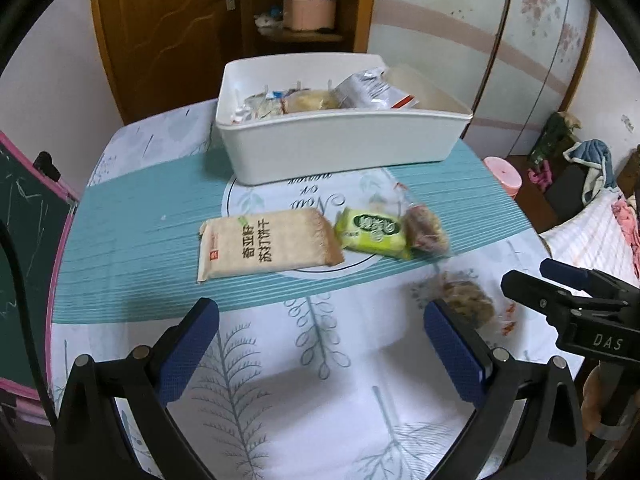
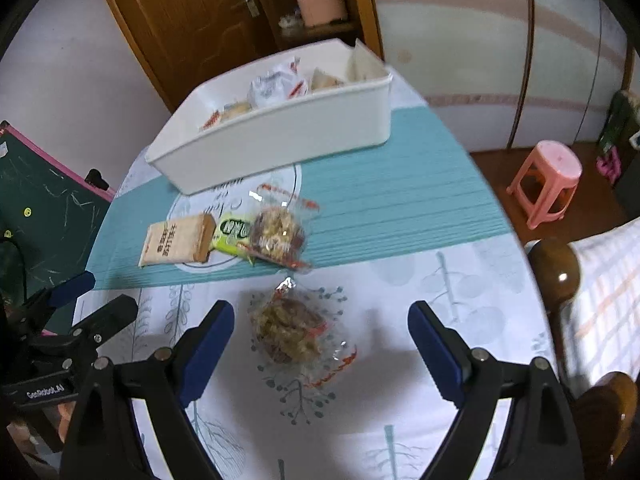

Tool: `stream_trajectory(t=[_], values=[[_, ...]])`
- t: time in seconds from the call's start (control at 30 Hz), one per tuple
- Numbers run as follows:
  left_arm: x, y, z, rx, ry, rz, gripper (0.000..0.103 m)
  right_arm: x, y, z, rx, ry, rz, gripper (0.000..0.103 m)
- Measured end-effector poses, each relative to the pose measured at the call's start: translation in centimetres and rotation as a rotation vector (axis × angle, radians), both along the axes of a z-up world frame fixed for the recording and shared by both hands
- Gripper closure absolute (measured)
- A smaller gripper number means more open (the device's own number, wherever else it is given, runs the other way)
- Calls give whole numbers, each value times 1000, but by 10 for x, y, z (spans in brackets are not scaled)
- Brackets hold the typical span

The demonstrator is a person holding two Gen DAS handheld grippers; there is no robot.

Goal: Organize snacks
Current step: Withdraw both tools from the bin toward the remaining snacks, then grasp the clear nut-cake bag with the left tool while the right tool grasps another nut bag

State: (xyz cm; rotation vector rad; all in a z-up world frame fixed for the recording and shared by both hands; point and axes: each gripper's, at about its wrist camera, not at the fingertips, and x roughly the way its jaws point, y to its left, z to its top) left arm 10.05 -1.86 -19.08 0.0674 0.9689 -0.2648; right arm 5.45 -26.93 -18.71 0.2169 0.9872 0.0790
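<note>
A white bin [image 1: 340, 146] [image 2: 280, 136] stands at the far side of the table and holds several wrapped snacks. In front of it lie a beige cracker pack [image 1: 268, 246] [image 2: 178, 240], a green packet [image 1: 372, 232] [image 2: 230, 232] and a clear-wrapped brown cake [image 1: 426, 230] [image 2: 278, 234] in a row. A second clear-wrapped cake [image 1: 466, 298] [image 2: 290, 332] lies nearer. My left gripper [image 1: 322, 316] is open over bare cloth. My right gripper [image 2: 322, 324] is open, its jaws standing either side of the near cake and apart from it.
The round table carries a white and teal cloth [image 1: 152, 220]. A chalkboard [image 1: 24, 232] leans at the left edge. A pink stool [image 2: 548, 180] and a bed [image 2: 604, 292] stand to the right. A wooden door [image 1: 160, 32] is behind the table.
</note>
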Motion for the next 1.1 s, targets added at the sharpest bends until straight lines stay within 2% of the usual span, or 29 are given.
stream_trajectory(t=[0.27, 0.4, 0.43, 0.53, 0.6, 0.73, 0.83, 1.1], values=[[11, 0, -15, 20, 35, 11, 1, 15, 18, -32, -27, 65, 83, 15], [16, 0, -21, 12, 61, 13, 1, 17, 27, -45, -44, 87, 125, 27], [18, -1, -21, 8, 67, 12, 1, 18, 28, -47, -51, 86, 131, 27], [23, -5, -21, -5, 76, 5, 1, 17, 33, -47, -83, 64, 161, 30], [28, -10, -19, -10, 83, -4, 1, 15, 35, -46, -85, 45, 194, 41], [42, -31, -13, -19, 90, -36, 1, 11, 33, -43, -87, 21, 226, 46], [52, -52, -10, -20, 101, -65, 1, 9, 24, -43, -97, 12, 206, 46], [80, -115, -30, 58, 168, -115, 1, 5, -36, -44, -39, -3, 10, 46]])
